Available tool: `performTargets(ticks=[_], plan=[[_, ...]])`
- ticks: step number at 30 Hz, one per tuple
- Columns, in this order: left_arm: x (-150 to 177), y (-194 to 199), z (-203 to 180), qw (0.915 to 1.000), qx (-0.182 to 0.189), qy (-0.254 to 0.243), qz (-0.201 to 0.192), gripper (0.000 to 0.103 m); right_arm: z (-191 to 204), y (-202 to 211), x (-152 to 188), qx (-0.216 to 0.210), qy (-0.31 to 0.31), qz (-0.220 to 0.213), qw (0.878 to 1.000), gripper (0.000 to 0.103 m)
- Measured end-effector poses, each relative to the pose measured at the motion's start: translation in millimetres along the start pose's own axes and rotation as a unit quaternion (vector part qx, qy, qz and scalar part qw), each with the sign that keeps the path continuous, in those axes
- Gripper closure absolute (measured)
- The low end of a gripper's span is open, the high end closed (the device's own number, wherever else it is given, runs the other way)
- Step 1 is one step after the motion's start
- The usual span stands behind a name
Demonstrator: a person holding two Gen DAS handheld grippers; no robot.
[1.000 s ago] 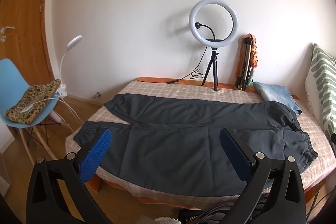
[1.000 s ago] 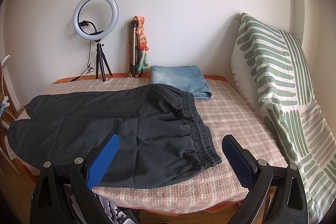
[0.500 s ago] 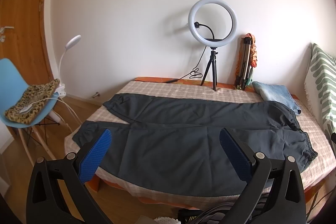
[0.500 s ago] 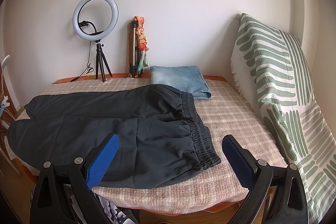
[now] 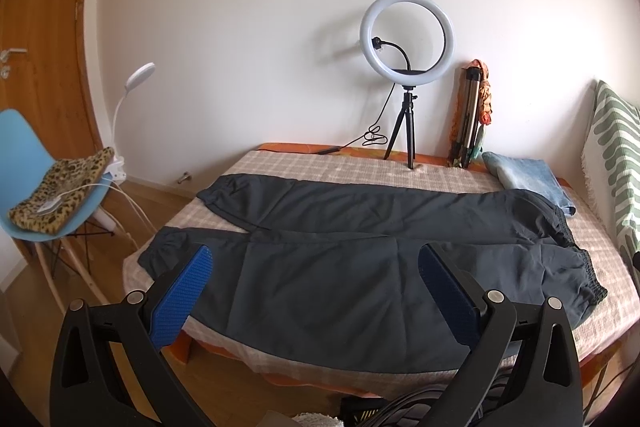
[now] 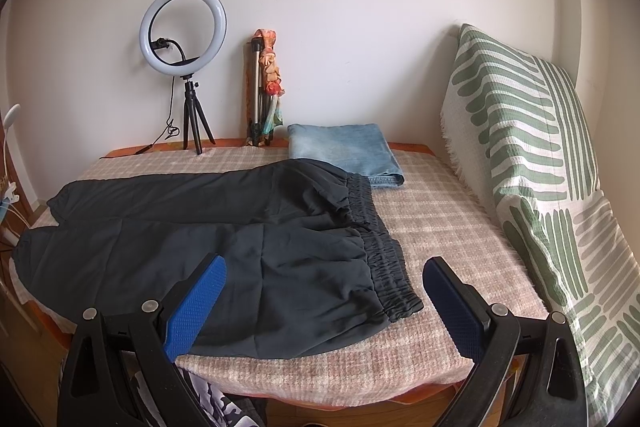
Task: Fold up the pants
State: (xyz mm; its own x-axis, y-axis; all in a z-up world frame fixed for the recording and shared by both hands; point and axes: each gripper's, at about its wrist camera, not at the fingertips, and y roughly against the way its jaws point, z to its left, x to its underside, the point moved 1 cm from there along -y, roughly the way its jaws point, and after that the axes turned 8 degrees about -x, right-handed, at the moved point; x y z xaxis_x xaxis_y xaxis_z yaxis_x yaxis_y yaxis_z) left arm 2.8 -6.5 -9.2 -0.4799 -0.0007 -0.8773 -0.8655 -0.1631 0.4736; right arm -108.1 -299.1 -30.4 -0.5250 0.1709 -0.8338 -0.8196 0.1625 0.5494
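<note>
Dark grey pants [image 5: 360, 247] lie spread flat across the checked bed cover [image 5: 320, 167], legs to the left, elastic waistband [image 6: 384, 247] to the right. The near leg overhangs the front edge of the bed. My left gripper [image 5: 314, 269] is open and empty, held in front of the bed before the near leg. My right gripper [image 6: 324, 281] is open and empty, held before the waistband end of the pants [image 6: 240, 243].
Folded blue jeans [image 6: 344, 151] lie at the back right of the bed. A ring light on a tripod [image 5: 406, 75] and a folded tripod [image 5: 470, 115] stand at the wall. A green-striped cushion [image 6: 540, 167] leans at the right. A blue chair [image 5: 40, 195] stands left.
Both views have barely shifted. The pants lie as before and both grippers stay open.
</note>
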Motion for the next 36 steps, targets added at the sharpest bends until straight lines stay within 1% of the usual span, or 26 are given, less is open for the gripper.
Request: performTargets(ticks=[18, 22, 25, 30, 33, 36], plan=[[0, -1, 0, 1.0, -0.001, -0.001, 0.001, 0.0, 1, 0, 1, -0.002, 0.002, 0.0, 1.0, 0.003], [4, -3, 1, 1.0, -0.004, -0.002, 0.003, 0.0, 3, 0, 1, -0.005, 0.005, -0.001, 1.0, 0.003], [6, -6, 2, 1.0, -0.004, -0.003, 0.006, 0.0, 4, 1, 2, -0.014, 0.009, -0.003, 1.0, 0.003], [8, -11, 5, 0.9999, -0.009, -0.005, 0.009, 0.0, 9, 1, 4, -0.022, 0.035, -0.007, 0.999, 0.003], [12, -16, 9, 0.9999, -0.007, -0.004, 0.014, 0.0, 10, -2, 5, -0.036, 0.034, -0.003, 0.999, 0.003], [19, -23, 17, 0.9998, -0.008, -0.007, 0.018, 0.0, 11, -6, 7, -0.042, 0.043, 0.004, 0.998, 0.003]])
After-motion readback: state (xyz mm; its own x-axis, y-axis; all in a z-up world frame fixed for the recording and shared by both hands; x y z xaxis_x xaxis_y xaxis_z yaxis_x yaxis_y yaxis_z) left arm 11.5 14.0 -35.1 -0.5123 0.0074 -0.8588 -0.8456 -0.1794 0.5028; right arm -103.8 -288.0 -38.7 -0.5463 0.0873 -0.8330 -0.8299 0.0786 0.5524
